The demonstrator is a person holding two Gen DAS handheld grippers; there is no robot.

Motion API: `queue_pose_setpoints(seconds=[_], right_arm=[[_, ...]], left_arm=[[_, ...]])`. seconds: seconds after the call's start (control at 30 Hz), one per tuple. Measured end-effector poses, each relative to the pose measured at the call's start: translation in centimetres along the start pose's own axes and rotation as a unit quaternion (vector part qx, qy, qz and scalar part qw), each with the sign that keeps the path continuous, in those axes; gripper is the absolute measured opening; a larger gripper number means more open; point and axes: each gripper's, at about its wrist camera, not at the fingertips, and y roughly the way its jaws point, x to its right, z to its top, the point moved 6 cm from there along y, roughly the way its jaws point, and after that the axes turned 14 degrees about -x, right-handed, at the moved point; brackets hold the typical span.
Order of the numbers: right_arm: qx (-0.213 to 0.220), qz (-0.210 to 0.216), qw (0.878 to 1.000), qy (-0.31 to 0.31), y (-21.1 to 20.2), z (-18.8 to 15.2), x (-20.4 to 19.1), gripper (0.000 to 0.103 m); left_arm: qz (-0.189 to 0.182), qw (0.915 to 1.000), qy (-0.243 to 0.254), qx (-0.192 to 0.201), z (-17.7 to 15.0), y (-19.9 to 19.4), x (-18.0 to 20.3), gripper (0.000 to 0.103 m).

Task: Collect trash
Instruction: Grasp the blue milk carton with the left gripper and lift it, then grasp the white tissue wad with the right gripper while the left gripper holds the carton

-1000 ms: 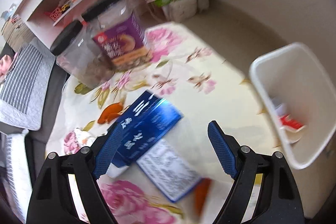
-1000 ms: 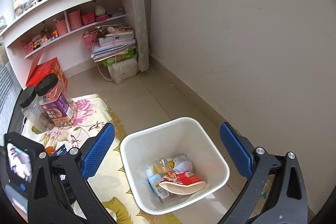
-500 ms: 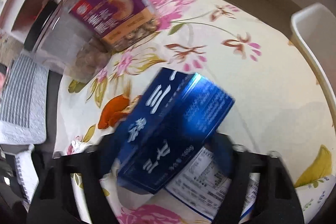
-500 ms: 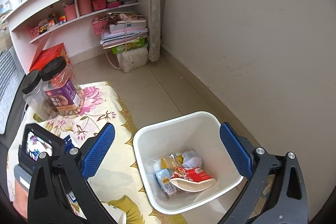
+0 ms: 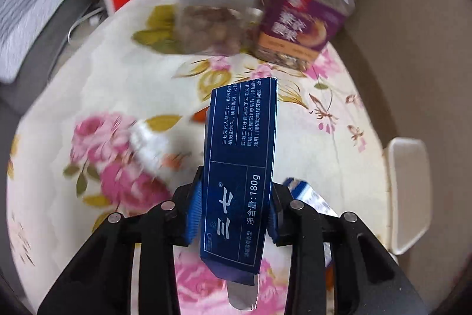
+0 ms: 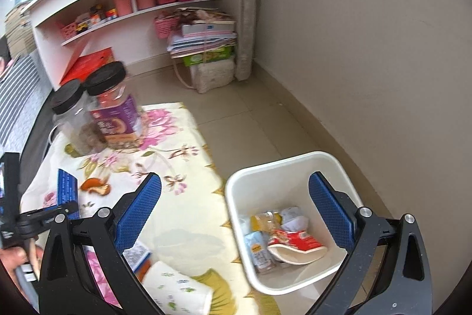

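My left gripper [image 5: 233,211] is shut on a long dark blue toothpaste box [image 5: 242,164] and holds it above the floral cloth [image 5: 112,96]. The box [image 6: 67,191] also shows at the left of the right wrist view, held by the left gripper [image 6: 63,207]. My right gripper [image 6: 236,214] is open and empty, above the near rim of the white trash bin [image 6: 283,164], which holds several wrappers [image 6: 283,241]. The bin's rim [image 5: 408,197] is at the right of the left wrist view. A white crumpled scrap [image 5: 147,143] and an orange peel [image 6: 94,186] lie on the cloth.
Two black-lidded jars, one clear [image 6: 75,120] and one purple-labelled [image 6: 115,111], stand at the cloth's far end. A red box [image 6: 88,64] and white shelves [image 6: 141,11] lie beyond. A blue-and-white packet [image 6: 137,254] and a tissue pack [image 6: 177,291] lie near me.
My left gripper closed on the blue box and lifted it off the cloth, turning left toward the jars. My right gripper shifted a little, staying open over the bin.
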Motion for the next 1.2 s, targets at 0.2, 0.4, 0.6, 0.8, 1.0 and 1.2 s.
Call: queue_pose_setpoints(seconds=[0.2,0.4,0.6,0.8,1.0,1.2], right_arm=[[-0.019,0.035,0.998,-0.043,0.8,-1.2,-5.0,0.096],[-0.065,0.108,0.985,-0.119,2.9,-3.6,-12.8,0.096],[-0.103,0.141,0.961,-0.213,6.3,-5.8,-22.2,0.096],[-0.127,0.151,0.944,-0.266,9.0,-6.9,-29.3,0.093],[-0.145,0.133,0.94,-0.279,11.4,-7.5,-32.0,0.082],[-0.176,0.132,0.938,-0.27,12.9,-7.6,-32.2,0.039]], left_arm=[[-0.056,0.9961,-0.065,0.02,-4.0,-4.0,-4.2,0.035],[-0.048,0.986,-0.139,0.08,-7.7,-9.5,-8.9,0.035],[-0.045,0.9789,-0.147,0.135,-9.0,-13.9,-11.2,0.035],[-0.04,0.9724,-0.166,0.159,-9.1,-15.9,-13.3,0.035],[-0.043,0.9708,-0.172,0.161,-9.3,-16.5,-14.4,0.035],[-0.035,0.9725,-0.169,0.156,-9.5,-16.3,-14.5,0.036]])
